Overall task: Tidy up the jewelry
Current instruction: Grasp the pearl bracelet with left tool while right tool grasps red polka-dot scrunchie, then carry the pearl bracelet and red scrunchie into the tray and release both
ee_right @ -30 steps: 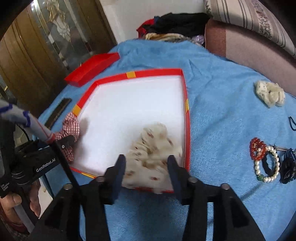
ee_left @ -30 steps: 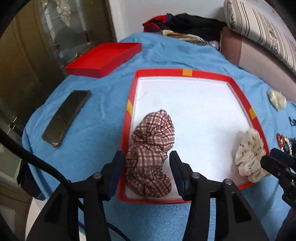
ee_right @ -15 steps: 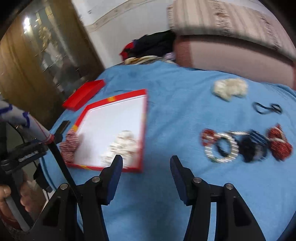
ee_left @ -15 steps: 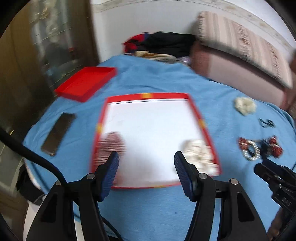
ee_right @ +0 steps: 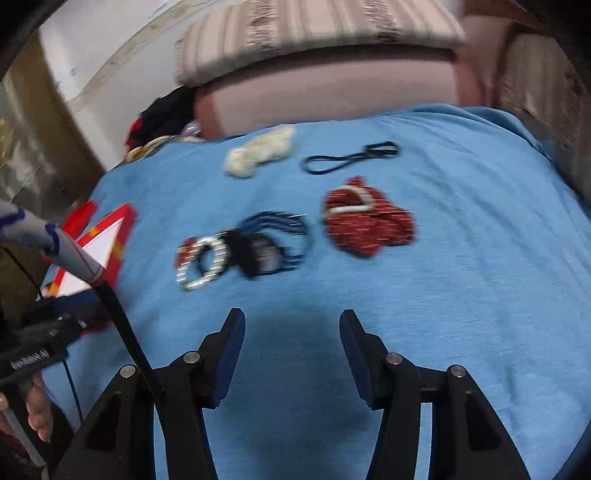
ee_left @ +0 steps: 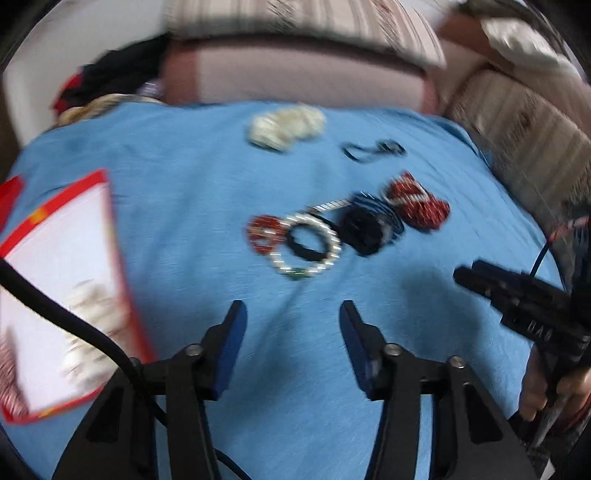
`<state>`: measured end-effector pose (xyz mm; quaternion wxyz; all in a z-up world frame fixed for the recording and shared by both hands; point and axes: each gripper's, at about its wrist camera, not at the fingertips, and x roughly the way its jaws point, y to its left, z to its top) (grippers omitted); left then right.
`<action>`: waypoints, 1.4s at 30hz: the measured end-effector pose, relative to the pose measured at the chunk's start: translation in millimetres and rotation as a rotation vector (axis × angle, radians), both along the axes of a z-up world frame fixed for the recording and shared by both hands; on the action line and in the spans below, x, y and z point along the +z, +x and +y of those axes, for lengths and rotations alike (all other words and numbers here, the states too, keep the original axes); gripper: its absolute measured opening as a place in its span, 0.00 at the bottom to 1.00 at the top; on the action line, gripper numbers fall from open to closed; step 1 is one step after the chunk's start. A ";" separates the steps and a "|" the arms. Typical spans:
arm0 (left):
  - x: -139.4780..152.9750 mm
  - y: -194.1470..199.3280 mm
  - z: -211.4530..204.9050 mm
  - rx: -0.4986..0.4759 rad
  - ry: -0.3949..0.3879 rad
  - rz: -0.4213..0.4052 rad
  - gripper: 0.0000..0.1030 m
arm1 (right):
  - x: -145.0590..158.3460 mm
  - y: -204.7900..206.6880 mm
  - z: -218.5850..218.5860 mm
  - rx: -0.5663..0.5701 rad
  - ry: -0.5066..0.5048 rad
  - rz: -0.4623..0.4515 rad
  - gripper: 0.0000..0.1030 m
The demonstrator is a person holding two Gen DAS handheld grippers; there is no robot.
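My left gripper (ee_left: 291,314) is open and empty above the blue cloth, a little short of a cluster of jewelry: a pearl bracelet (ee_left: 308,245), a red bead bracelet (ee_left: 263,230), a dark blue scrunchie (ee_left: 365,229) and a red beaded piece (ee_left: 415,205). My right gripper (ee_right: 291,321) is open and empty, short of the same cluster: the pearl bracelet (ee_right: 203,262), the blue scrunchie (ee_right: 269,243) and the red beaded piece (ee_right: 365,221). The red-rimmed white tray (ee_left: 122,258) at the left holds a cream scrunchie (ee_left: 88,325) and a plaid one (ee_left: 9,384).
A cream scrunchie (ee_left: 284,127) and a black hair tie (ee_left: 373,149) lie further back on the cloth. A sofa with a striped cushion (ee_right: 314,33) stands behind the table. The right gripper's body (ee_left: 524,306) shows at the right of the left wrist view.
Both grippers have left the scrunchies in the tray and swung right toward the jewelry cluster. Both views are blurred by motion.
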<state>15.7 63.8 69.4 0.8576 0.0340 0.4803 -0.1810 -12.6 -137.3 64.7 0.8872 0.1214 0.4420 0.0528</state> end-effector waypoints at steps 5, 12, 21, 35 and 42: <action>-23.2 26.7 -33.6 -0.117 0.041 0.020 0.40 | -8.9 13.6 -33.6 -0.057 0.020 0.007 0.56; -42.5 53.1 -51.5 -0.214 0.050 0.049 0.34 | -12.2 47.5 -49.8 -0.088 0.000 -0.009 0.56; -53.8 58.7 -55.7 -0.239 0.027 0.054 0.30 | -30.8 81.9 -56.6 -0.092 0.013 0.026 0.56; 1.5 4.1 -39.3 -0.189 -0.053 0.032 0.09 | 19.2 28.6 -57.3 -0.035 0.012 -0.052 0.03; 46.7 -37.6 -8.9 -0.160 -0.148 -0.004 0.09 | 63.7 -18.1 -64.0 -0.026 0.045 -0.103 0.03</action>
